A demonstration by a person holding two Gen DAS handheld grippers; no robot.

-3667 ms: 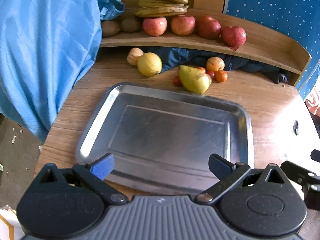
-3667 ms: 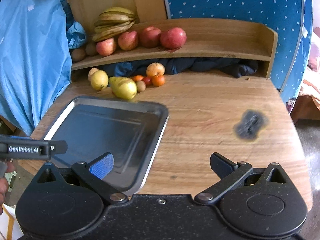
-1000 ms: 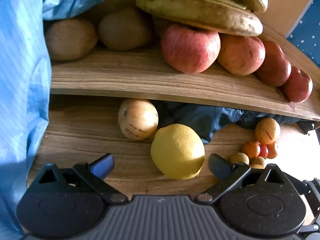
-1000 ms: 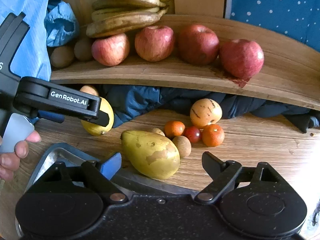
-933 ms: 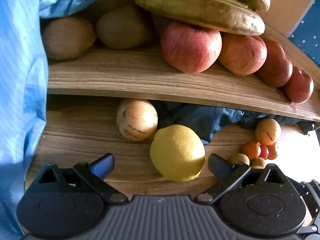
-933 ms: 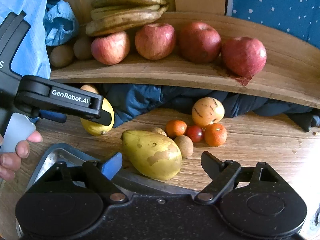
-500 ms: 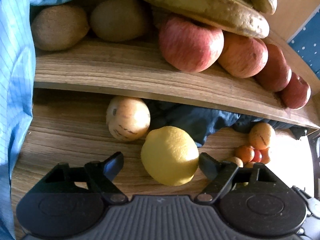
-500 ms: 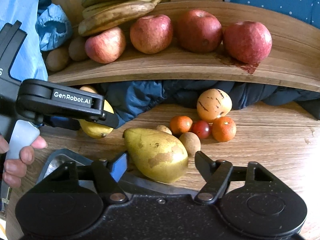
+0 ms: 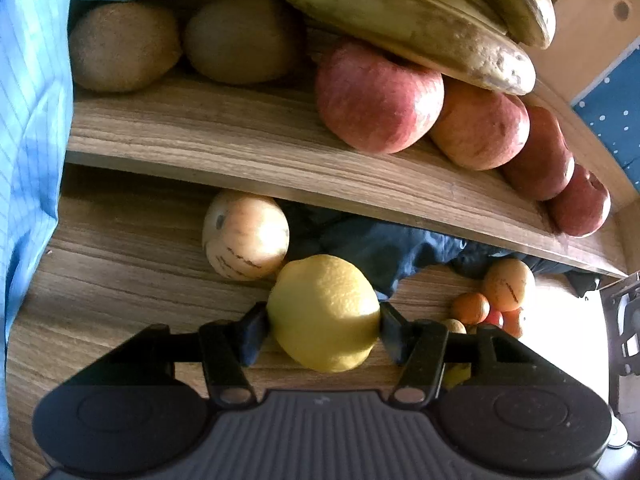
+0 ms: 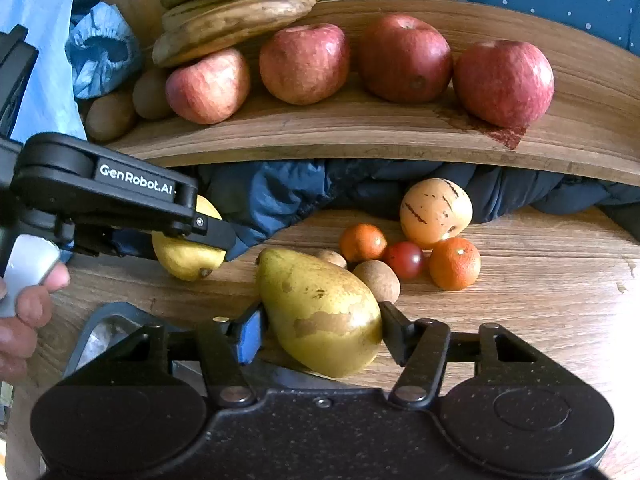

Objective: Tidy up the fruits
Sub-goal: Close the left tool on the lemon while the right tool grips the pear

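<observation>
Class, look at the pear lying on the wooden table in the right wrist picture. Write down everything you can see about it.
The pear is yellow-green with brown russet patches and small specks, its skin smooth and dull. It lies on its side on the wooden table, narrow end pointing up-left, broad end toward the camera. The right claw is closing around its broad part, one finger at each flank, seemingly touching. A small brown fruit sits against its right shoulder, and its broad end lies at the metal tray's rim.
</observation>
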